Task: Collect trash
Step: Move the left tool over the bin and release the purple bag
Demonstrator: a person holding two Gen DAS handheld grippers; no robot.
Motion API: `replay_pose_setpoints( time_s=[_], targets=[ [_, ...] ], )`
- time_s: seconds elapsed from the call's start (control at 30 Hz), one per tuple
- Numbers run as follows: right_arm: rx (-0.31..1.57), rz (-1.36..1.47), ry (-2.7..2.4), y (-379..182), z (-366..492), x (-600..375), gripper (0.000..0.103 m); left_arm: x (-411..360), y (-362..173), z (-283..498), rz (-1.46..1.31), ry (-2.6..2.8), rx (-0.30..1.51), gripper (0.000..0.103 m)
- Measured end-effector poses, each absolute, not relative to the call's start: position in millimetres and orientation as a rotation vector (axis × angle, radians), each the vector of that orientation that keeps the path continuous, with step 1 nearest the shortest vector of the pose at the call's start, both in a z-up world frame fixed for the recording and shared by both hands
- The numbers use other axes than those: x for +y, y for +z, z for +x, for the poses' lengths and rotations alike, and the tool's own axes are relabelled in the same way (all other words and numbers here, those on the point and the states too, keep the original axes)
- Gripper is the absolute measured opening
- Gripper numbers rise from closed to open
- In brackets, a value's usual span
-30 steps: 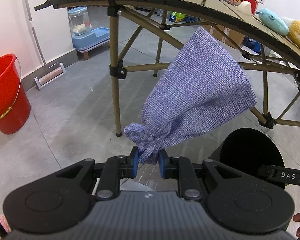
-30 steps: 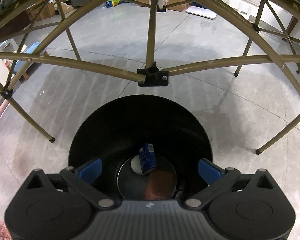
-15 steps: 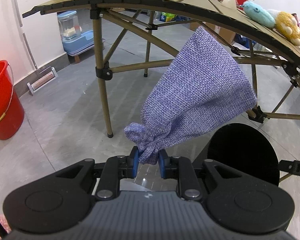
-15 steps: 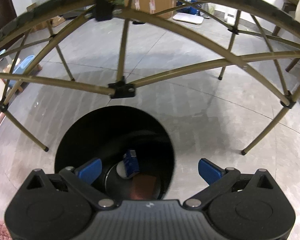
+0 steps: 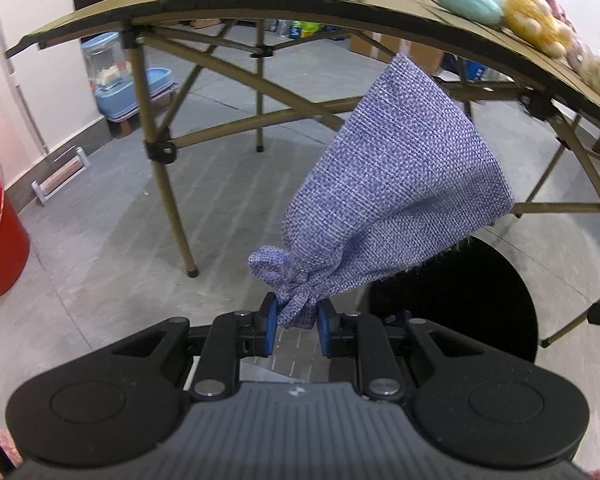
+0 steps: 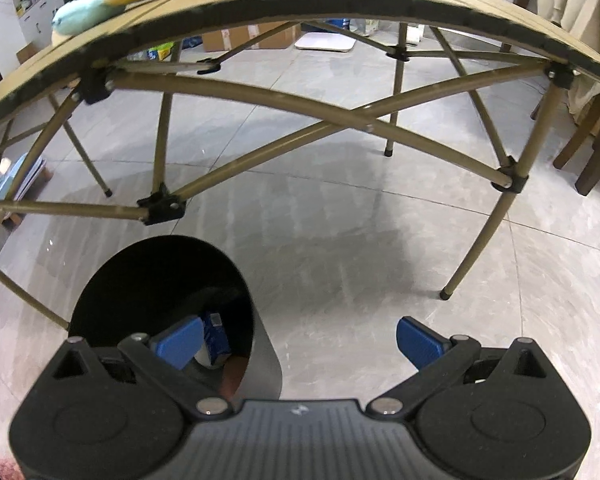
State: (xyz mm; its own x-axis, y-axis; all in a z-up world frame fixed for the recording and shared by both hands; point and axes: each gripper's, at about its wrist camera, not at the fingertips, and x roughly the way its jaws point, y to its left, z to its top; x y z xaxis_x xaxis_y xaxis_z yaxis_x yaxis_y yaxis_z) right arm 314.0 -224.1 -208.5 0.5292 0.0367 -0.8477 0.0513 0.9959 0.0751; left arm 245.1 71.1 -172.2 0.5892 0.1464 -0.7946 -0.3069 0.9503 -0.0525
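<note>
the left gripper (image 5: 294, 322) is clenched on the knotted neck of a purple woven-fabric drawstring pouch (image 5: 396, 200), which hangs beyond the fingers toward 1 o'clock, partly over the round black trash bin (image 5: 480, 300) at 3 o'clock. judged soft, light and limp; the bunched knot is the firmest hold. the right gripper (image 6: 300, 342) is released and empty, the bin (image 6: 148, 280) at its 9 o'clock.

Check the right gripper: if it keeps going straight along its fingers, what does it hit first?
Most likely bare grey floor. The right gripper is open and empty, angled downward; the black bin sits left of its line, and the table leg right. Depth is hard to judge here.
</note>
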Motion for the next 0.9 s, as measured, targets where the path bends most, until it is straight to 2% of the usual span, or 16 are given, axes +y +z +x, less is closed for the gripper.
replay_pose_setpoints(
  time_s=[0.9],
  targets=[
    [1.002,0.175,-0.105,-210,303,-286,0.103,-35,-210,291,-0.101,0.123,0.987,0.02]
  ],
)
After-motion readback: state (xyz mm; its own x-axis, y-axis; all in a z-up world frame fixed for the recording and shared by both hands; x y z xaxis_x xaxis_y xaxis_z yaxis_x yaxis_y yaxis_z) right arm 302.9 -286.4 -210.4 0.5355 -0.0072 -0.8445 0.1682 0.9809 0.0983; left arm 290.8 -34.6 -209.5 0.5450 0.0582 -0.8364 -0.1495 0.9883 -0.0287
